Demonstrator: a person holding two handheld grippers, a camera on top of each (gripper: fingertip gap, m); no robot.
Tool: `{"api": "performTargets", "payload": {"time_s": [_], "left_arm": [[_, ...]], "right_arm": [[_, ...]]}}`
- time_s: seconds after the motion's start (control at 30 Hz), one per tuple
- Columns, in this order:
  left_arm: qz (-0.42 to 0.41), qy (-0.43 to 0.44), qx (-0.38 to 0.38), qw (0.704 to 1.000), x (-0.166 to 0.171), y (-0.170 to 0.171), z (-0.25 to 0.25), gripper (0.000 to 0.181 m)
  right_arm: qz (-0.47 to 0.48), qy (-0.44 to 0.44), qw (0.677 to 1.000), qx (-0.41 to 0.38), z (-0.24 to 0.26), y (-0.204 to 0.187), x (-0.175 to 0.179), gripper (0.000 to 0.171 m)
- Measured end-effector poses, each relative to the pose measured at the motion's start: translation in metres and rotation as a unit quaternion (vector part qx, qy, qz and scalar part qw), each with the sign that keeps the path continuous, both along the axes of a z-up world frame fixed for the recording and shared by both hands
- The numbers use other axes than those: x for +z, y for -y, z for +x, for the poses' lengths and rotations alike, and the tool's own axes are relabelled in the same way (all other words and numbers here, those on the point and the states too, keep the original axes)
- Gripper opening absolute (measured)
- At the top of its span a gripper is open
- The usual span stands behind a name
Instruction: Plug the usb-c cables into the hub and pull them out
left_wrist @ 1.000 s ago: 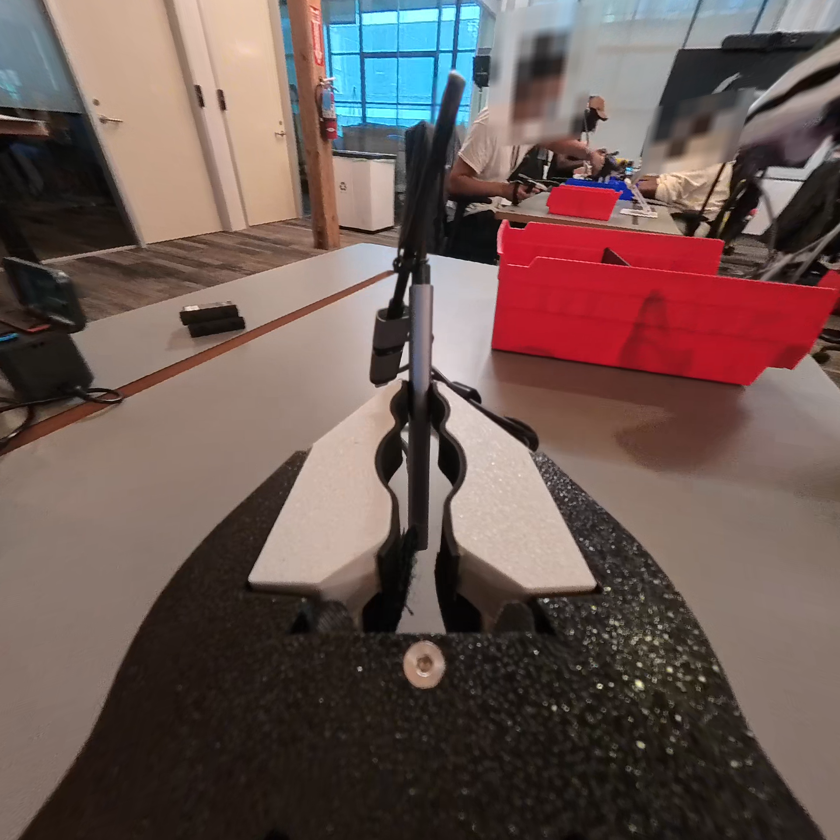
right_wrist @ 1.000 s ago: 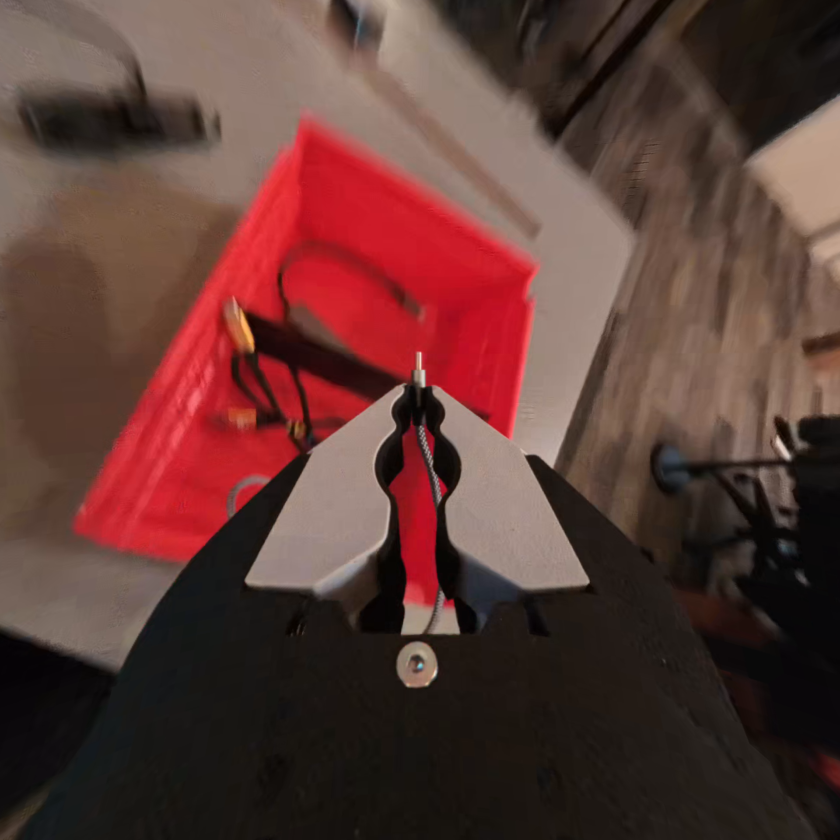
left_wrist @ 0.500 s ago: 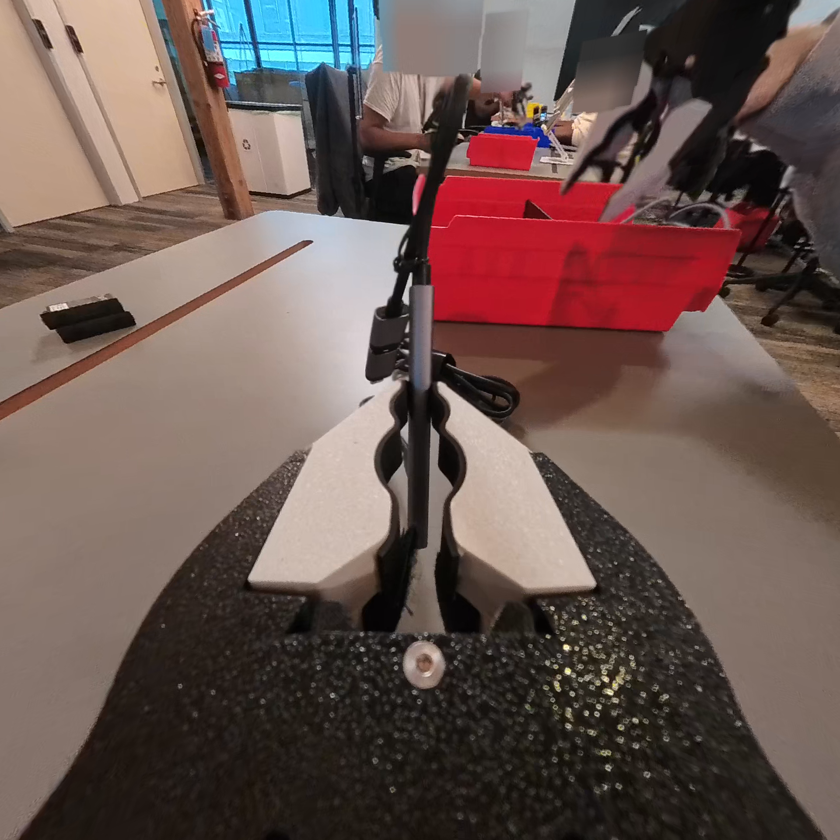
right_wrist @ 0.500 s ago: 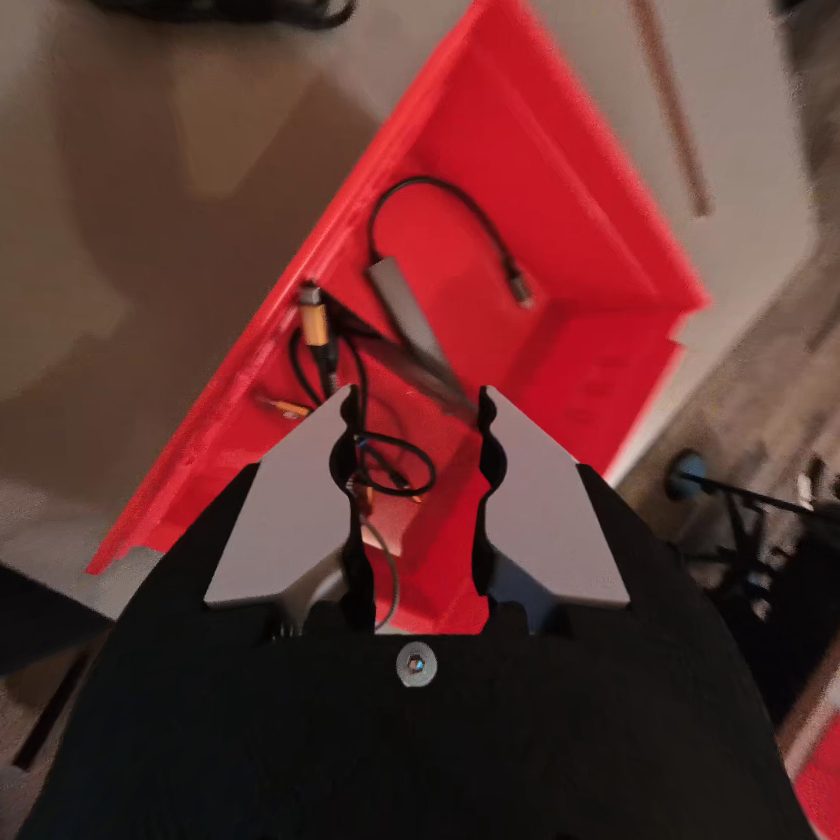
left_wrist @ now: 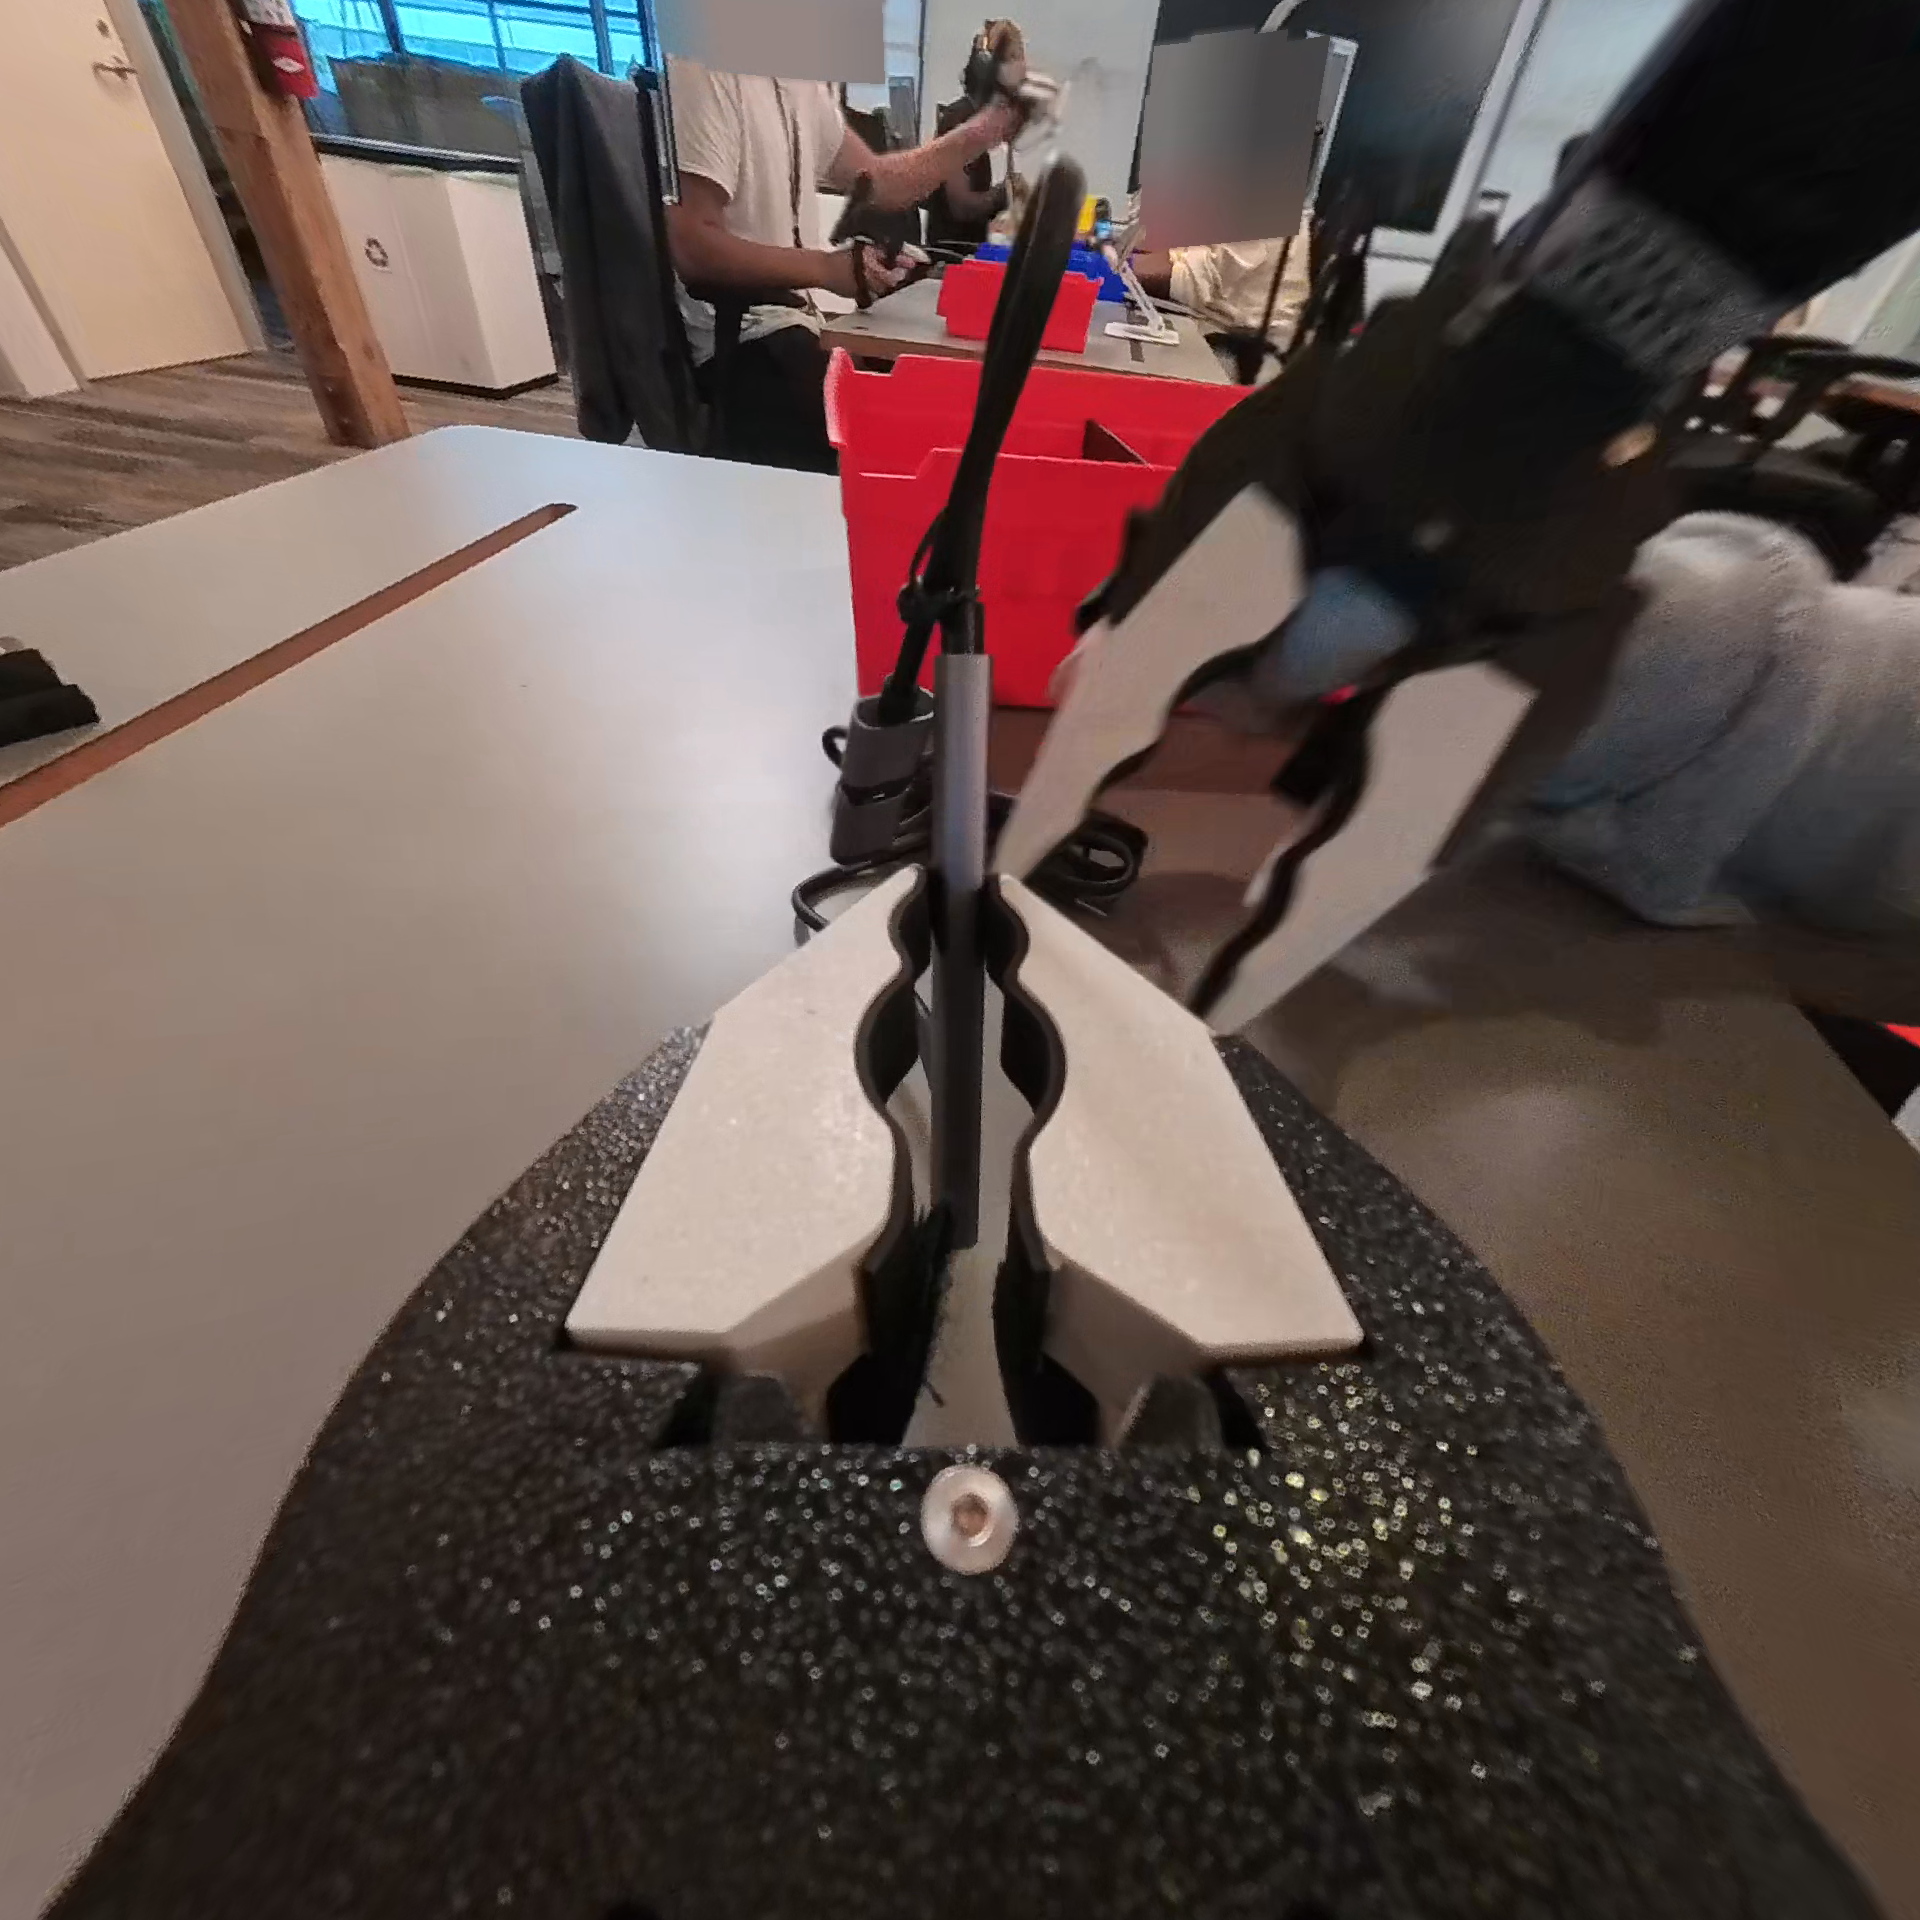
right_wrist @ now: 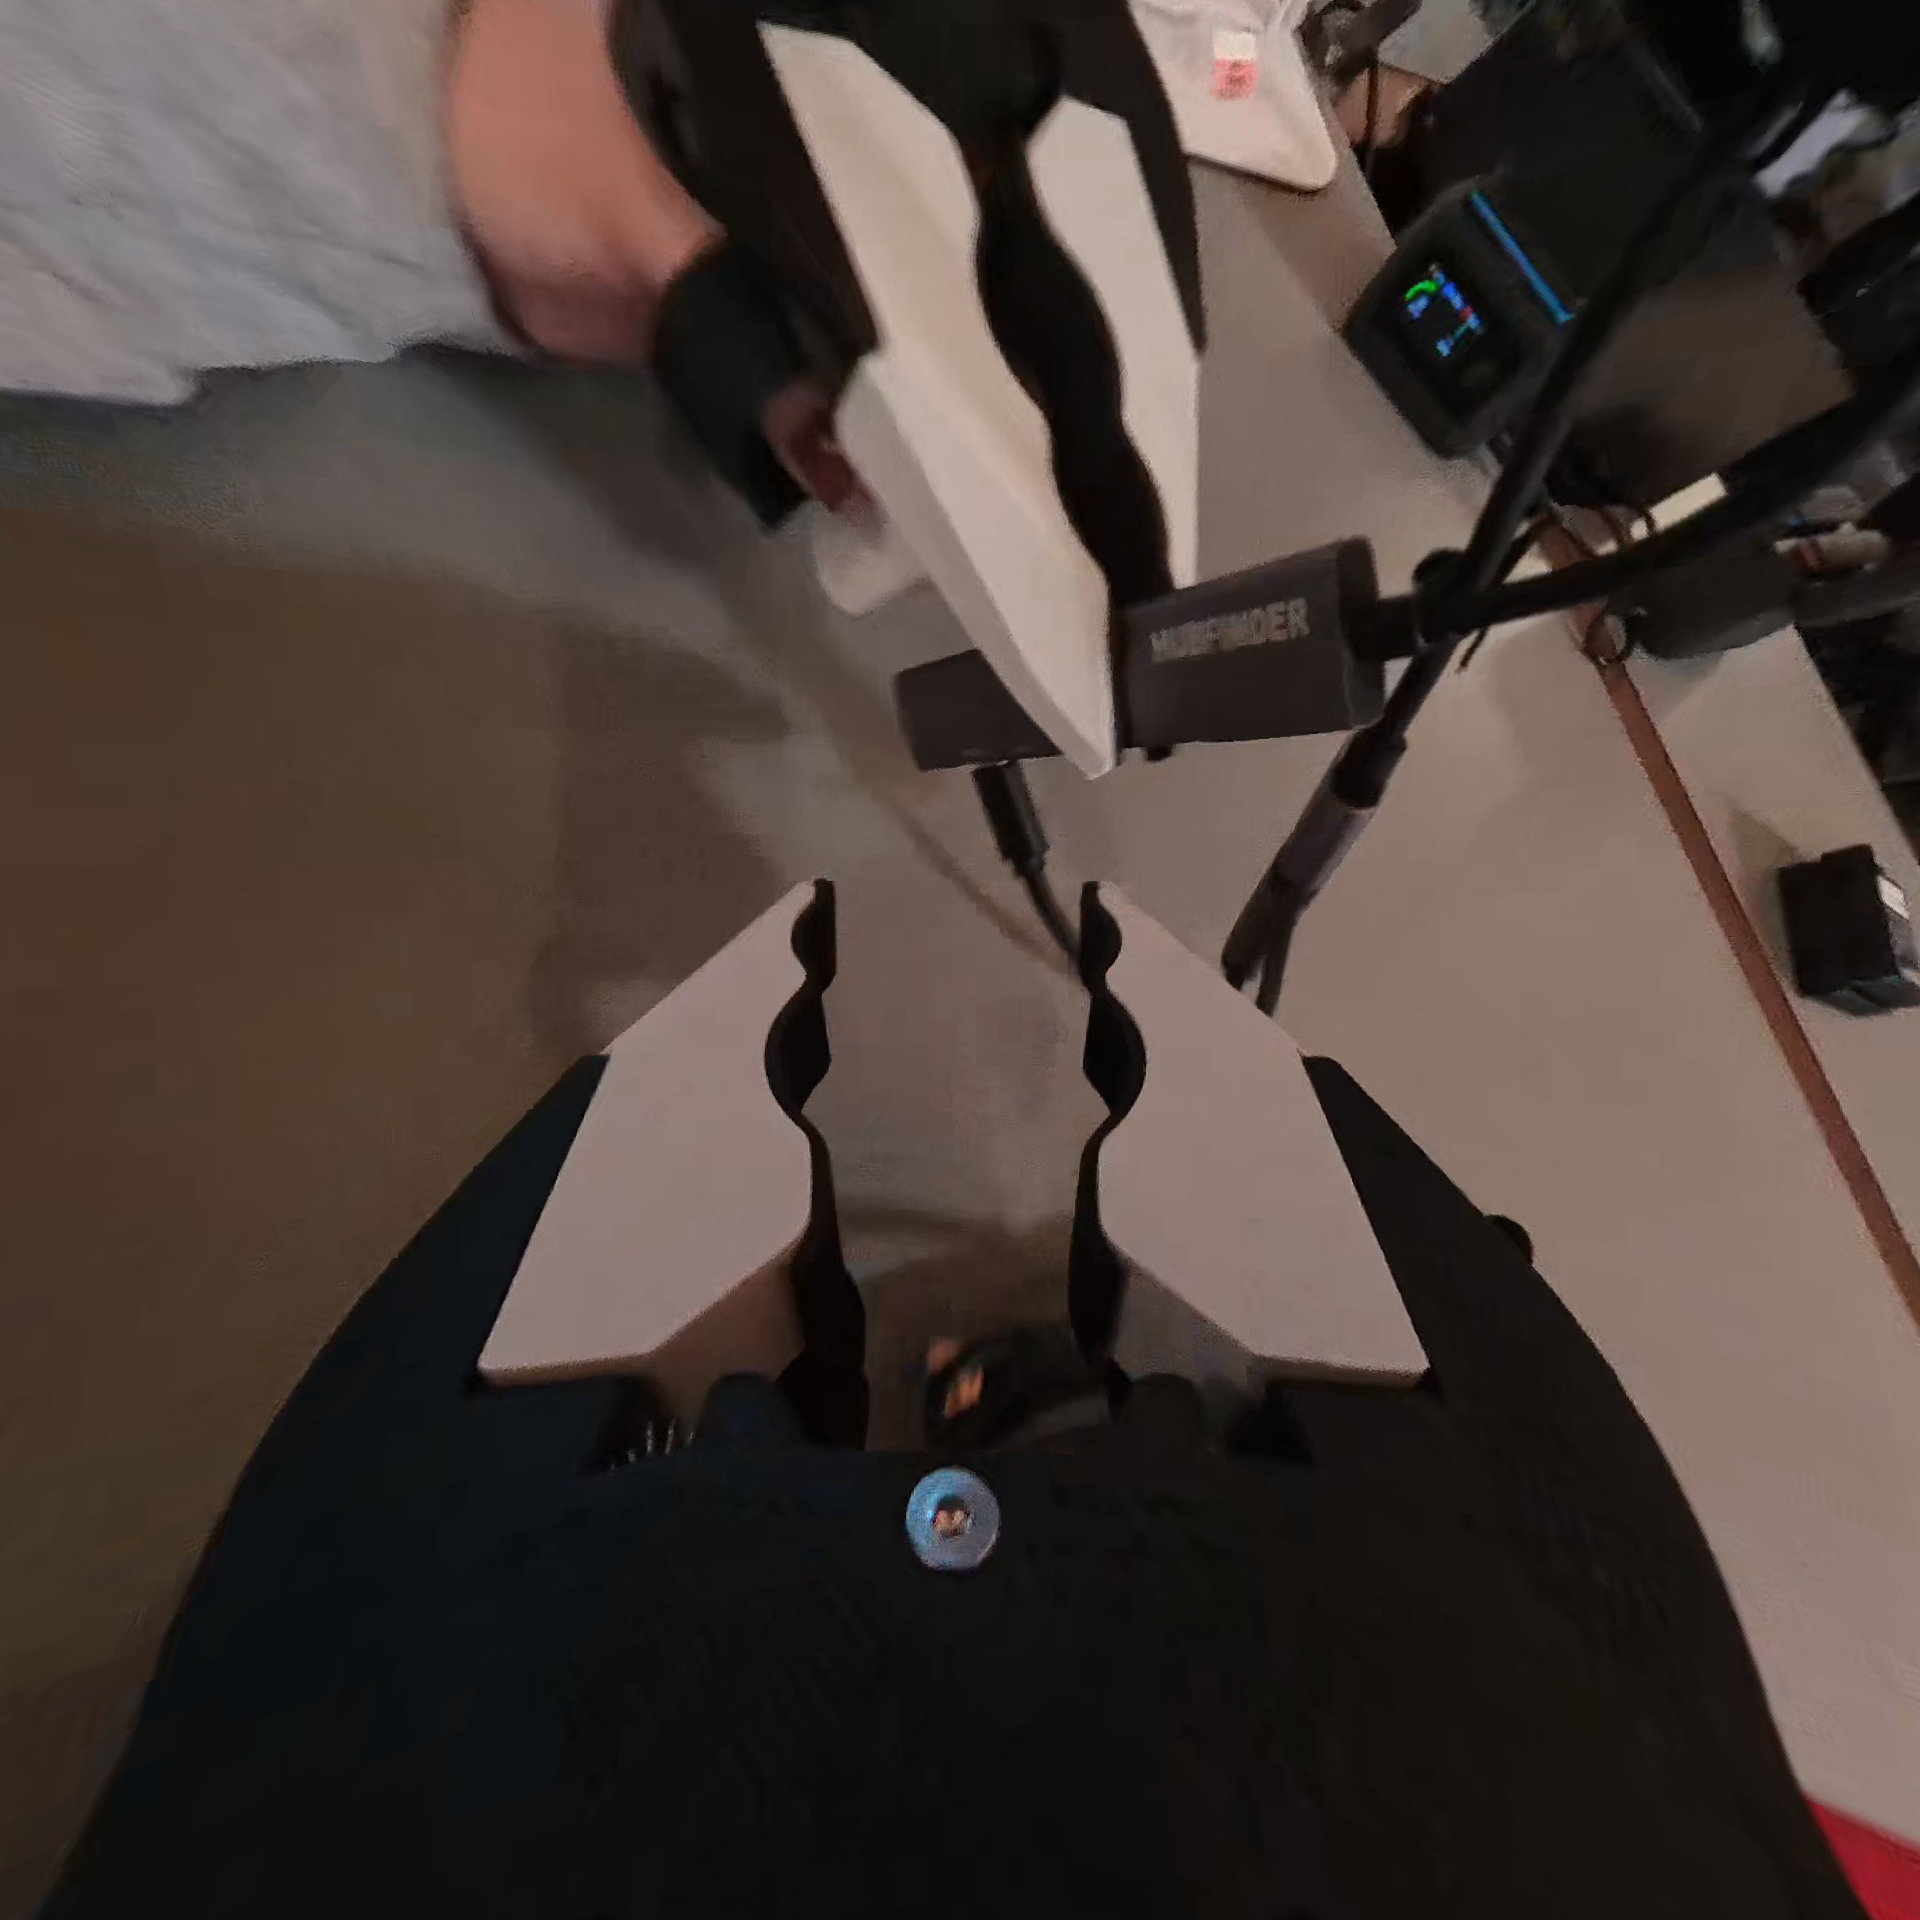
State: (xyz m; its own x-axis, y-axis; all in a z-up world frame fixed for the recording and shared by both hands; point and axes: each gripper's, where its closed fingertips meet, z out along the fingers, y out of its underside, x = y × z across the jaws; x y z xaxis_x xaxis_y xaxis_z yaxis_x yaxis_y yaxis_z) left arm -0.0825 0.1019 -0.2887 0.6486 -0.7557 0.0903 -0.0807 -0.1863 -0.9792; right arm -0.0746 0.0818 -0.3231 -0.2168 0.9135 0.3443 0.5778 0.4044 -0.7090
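Observation:
My left gripper (left_wrist: pixel 958 904) is shut on a thin grey hub (left_wrist: pixel 960 790), held edge-on above the table. The hub's own black cable (left_wrist: pixel 1023 312) arcs upward, and a grey plug (left_wrist: pixel 881 748) hangs beside it. In the right wrist view the hub (right_wrist: pixel 1247 665) is a dark bar under the left gripper's white finger (right_wrist: pixel 966 499). A black usb-c cable (right_wrist: pixel 1013 810) is plugged into the hub's near edge. My right gripper (right_wrist: pixel 956 894) is open and empty, just short of that plug. It also shows in the left wrist view (left_wrist: pixel 1117 940), right of the hub.
A red bin (left_wrist: pixel 1039 520) stands on the grey table (left_wrist: pixel 416 935) behind the hub. A black cable loop (left_wrist: pixel 1091 862) lies under the hub. A small device with a lit screen (right_wrist: pixel 1455 322) and black blocks (right_wrist: pixel 1849 925) sit further off. People work at a far table. My hands' fingertips stand some 4 cm from each other.
My right gripper opened over the red bin and let go of a braided cable. It then swung over to the hub. The left gripper kept hold of the hub and turned right.

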Motion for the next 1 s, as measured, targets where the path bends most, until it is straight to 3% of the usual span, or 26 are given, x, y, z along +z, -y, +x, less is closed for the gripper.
{"api": "performTargets", "payload": {"time_s": [0.27,0.33,0.47,0.63,0.9,0.97,1.0], "left_arm": [[0.000,0.008,-0.058,0.998,0.001,0.014,0.004,0.007],[-0.001,0.008,-0.069,0.998,0.001,0.016,0.006,0.007],[0.008,-0.012,-0.074,0.997,-0.002,0.021,0.008,0.008],[0.009,-0.163,-0.059,0.985,-0.036,0.026,0.006,0.012],[0.091,-0.262,-0.001,0.961,-0.017,0.024,-0.003,0.007],[0.093,-0.278,0.004,0.956,-0.019,0.025,-0.005,0.007],[0.092,-0.294,0.010,0.951,-0.019,0.026,-0.009,0.007]], "right_arm": [[-0.008,-0.031,0.998,0.046,-0.028,-0.003,-0.016,0.023],[-0.011,-0.034,0.998,0.058,-0.029,0.001,-0.016,0.009],[0.031,-0.032,0.996,0.073,-0.027,0.002,-0.019,0.008],[0.160,-0.020,0.984,0.076,-0.025,-0.006,-0.018,0.006],[0.209,-0.049,0.974,0.079,-0.028,-0.005,0.004,0.006],[0.230,-0.038,0.970,0.075,-0.028,-0.006,0.003,0.006],[0.270,0.004,0.962,0.037,-0.020,-0.028,-0.003,0.005]]}}
